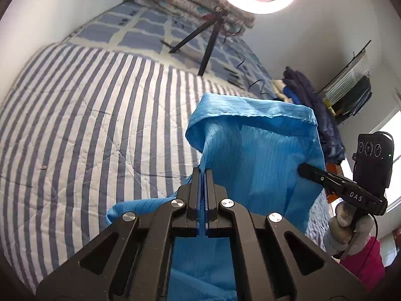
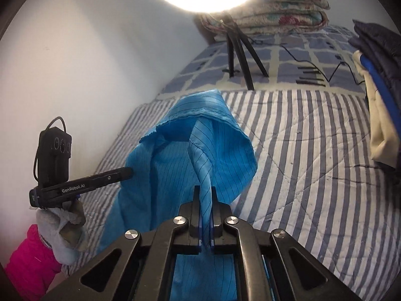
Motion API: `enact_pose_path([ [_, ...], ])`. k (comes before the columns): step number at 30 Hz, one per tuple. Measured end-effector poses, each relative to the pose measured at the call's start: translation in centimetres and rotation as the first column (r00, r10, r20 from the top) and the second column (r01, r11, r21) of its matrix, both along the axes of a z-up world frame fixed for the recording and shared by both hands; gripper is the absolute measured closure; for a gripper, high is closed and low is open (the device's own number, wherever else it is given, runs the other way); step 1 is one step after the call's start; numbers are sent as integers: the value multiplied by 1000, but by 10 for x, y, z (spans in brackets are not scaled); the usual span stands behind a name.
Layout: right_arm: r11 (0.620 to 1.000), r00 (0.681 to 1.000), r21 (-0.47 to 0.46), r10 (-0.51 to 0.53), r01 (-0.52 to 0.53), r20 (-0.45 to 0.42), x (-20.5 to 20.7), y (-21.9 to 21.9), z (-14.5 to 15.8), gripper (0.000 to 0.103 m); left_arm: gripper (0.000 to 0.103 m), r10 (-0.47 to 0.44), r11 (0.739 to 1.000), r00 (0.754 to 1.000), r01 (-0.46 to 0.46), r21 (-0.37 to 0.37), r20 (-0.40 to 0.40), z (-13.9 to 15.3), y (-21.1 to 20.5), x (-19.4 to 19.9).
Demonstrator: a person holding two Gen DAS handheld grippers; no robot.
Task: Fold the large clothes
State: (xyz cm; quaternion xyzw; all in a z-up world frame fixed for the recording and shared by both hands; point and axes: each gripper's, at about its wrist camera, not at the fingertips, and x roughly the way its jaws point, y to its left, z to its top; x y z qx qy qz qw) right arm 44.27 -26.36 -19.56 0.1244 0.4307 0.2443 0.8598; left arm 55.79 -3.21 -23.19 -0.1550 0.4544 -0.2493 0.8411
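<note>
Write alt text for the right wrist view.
The right gripper is shut on a fold of blue garment lifted above a striped quilt. At left, a gloved hand holds the left gripper.

Matte black two-finger left gripper (image 1: 202, 175) with silver round screws and blue pad edges, matching black right gripper (image 2: 206, 193), white "DAS" and "GenRobot.AI" lettering, black three-lens camera boxes with thin cables, grey fleece gloves (image 2: 62, 228), bright pink sleeves (image 2: 30, 260)

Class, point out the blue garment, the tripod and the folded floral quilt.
blue garment (image 1: 263, 155), left wrist view, on its lifted panel
tripod (image 2: 241, 50), right wrist view, on a leg
floral quilt (image 2: 288, 10), right wrist view, on its folded side
</note>
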Motion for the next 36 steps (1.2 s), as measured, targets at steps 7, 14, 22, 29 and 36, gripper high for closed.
enact_pose_path([
  [7, 998, 997, -41, 44, -41, 62, -58, 8, 50, 103, 103, -3, 1000, 996, 5, -24, 84, 55, 22, -66],
  [14, 994, 989, -40, 107, -103, 100, -143, 16, 80, 103, 103, -24, 1000, 990, 27, -15, 135, 90, 36, -152],
  [22, 988, 986, -28, 156, -155, 59, -230, 25, 61, 103, 103, -58, 998, 989, 60, -11, 136, 89, 55, -248],
  [29, 979, 980, -44, 200, -200, 0, -295, 39, 19, 103, 103, -99, 995, 993, 98, 30, 67, 36, 75, -310],
  [36, 974, 968, -25, 221, -226, -120, -325, 51, -43, 103, 103, -114, 990, 993, 116, 85, -31, -21, 87, -344],
])
